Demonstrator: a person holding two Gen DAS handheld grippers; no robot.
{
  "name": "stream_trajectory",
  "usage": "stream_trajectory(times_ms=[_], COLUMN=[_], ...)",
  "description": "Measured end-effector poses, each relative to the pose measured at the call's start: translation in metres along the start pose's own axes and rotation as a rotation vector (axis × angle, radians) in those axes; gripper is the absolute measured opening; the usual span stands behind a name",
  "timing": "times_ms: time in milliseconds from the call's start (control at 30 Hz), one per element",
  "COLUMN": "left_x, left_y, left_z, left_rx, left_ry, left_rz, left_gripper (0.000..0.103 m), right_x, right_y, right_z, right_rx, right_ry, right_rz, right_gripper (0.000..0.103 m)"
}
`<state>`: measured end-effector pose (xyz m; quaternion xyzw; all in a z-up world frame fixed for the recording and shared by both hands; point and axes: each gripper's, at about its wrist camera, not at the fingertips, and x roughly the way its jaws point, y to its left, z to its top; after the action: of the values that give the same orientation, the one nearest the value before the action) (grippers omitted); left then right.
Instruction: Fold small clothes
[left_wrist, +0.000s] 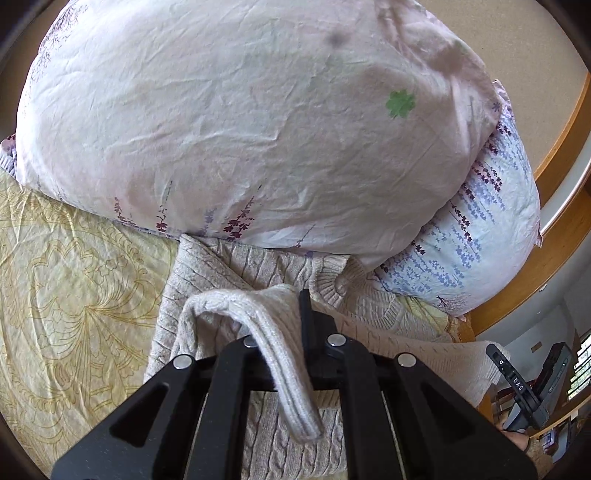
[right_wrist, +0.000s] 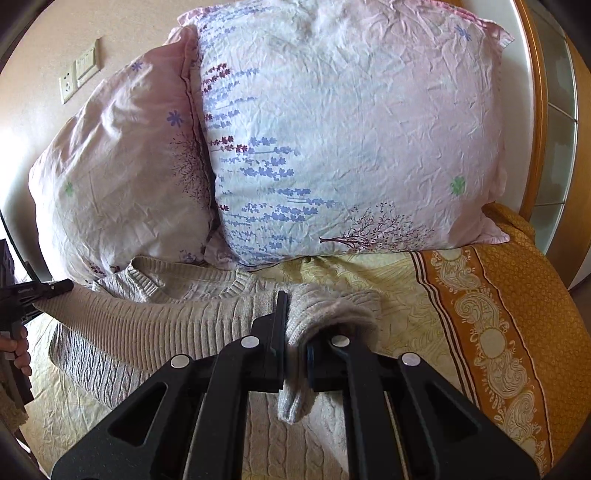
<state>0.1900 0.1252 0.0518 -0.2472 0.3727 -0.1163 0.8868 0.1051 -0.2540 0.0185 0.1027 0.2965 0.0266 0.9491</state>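
Note:
A beige cable-knit sweater (left_wrist: 229, 266) lies on the bed with its neckline towards the pillows. My left gripper (left_wrist: 291, 314) is shut on a fold of its ribbed edge, and the cloth drapes over the left finger and hides it. In the right wrist view the sweater (right_wrist: 166, 280) reaches up to the pillows. My right gripper (right_wrist: 295, 325) is shut on another bunch of the ribbed edge. The ribbed band (right_wrist: 129, 325) runs taut from there to the left gripper (right_wrist: 62, 286) at the left edge. The right gripper (left_wrist: 496, 356) also shows at the lower right of the left wrist view.
Two floral pillows (right_wrist: 351, 129) (right_wrist: 122, 166) lean against the wall just beyond the sweater. The bed has a yellow patterned sheet (left_wrist: 74, 295) with an orange border (right_wrist: 498, 314). A wooden headboard (left_wrist: 565, 147) curves at the right. A person's hand (right_wrist: 18, 350) holds the left gripper.

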Motion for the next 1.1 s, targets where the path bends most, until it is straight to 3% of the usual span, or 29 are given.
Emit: stream_trajectory(times_ms=[133, 300, 500, 567, 633, 733, 967, 1100], left_x=[0.025, 0.057, 0.066, 0.068, 0.069, 0.062, 0.041, 0.021], left_y=[0.006, 0.019, 0.027, 0.029, 0.029, 0.025, 0.03, 0.033], left_z=[0.007, 0.004, 0.005, 0.007, 0.011, 0.017, 0.015, 0.006], left_rx=[-0.038, -0.123, -0.198, -0.228, -0.257, -0.255, -0.22, -0.115], left_ry=[0.025, 0.106, 0.111, 0.112, 0.105, 0.072, 0.045, 0.049], left_rz=[0.013, 0.066, 0.057, 0.049, 0.044, 0.045, 0.081, 0.126], left_gripper=[0.006, 0.007, 0.009, 0.019, 0.048, 0.065, 0.065, 0.065], right_x=[0.033, 0.076, 0.095, 0.103, 0.108, 0.108, 0.096, 0.079], right_y=[-0.012, -0.043, -0.055, -0.06, -0.064, -0.061, -0.062, -0.074], right_z=[0.003, -0.007, -0.002, 0.001, 0.003, 0.009, 0.015, 0.017], right_rx=[0.074, 0.319, 0.458, 0.529, 0.603, 0.623, 0.607, 0.576], right_ry=[0.069, 0.209, 0.27, 0.302, 0.316, 0.299, 0.265, 0.241], right_rz=[0.008, 0.046, 0.106, 0.144, 0.195, 0.223, 0.207, 0.159], right_gripper=[0.008, 0.008, 0.01, 0.021, 0.049, 0.065, 0.069, 0.069])
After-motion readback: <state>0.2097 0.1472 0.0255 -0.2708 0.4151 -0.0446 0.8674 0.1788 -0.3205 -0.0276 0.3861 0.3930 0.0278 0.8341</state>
